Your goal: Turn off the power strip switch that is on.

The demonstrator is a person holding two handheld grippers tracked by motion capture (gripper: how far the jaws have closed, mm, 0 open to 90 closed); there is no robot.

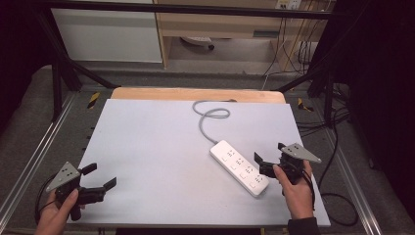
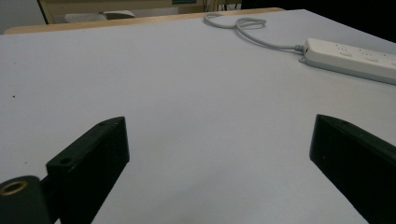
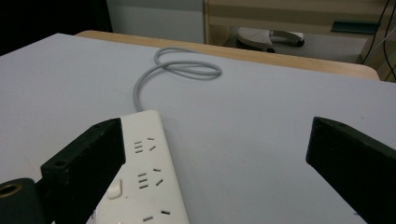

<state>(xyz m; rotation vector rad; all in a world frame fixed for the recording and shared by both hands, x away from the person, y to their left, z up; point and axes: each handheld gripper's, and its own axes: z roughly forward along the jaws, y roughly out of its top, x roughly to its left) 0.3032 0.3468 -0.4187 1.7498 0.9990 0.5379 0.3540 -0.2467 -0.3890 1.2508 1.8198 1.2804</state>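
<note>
A white power strip (image 1: 239, 167) lies diagonally on the grey table top (image 1: 156, 147), right of centre, and its grey cable (image 1: 208, 117) loops toward the far edge. My right gripper (image 1: 269, 152) hovers just right of the strip's near end, open and holding nothing. In the right gripper view the power strip (image 3: 149, 182) runs under the left jaw and the cable (image 3: 177, 70) curls ahead. My left gripper (image 1: 100, 176) is at the near left corner, open and empty. In the left gripper view the power strip (image 2: 350, 57) and cable (image 2: 243, 25) lie far off to the right.
A wooden strip (image 1: 195, 94) borders the table's far edge. Black frame bars (image 1: 63, 68) and loose cables (image 1: 333, 122) surround the table on the floor. A cabinet (image 1: 107, 34) and a wooden shelf (image 1: 220, 24) stand behind.
</note>
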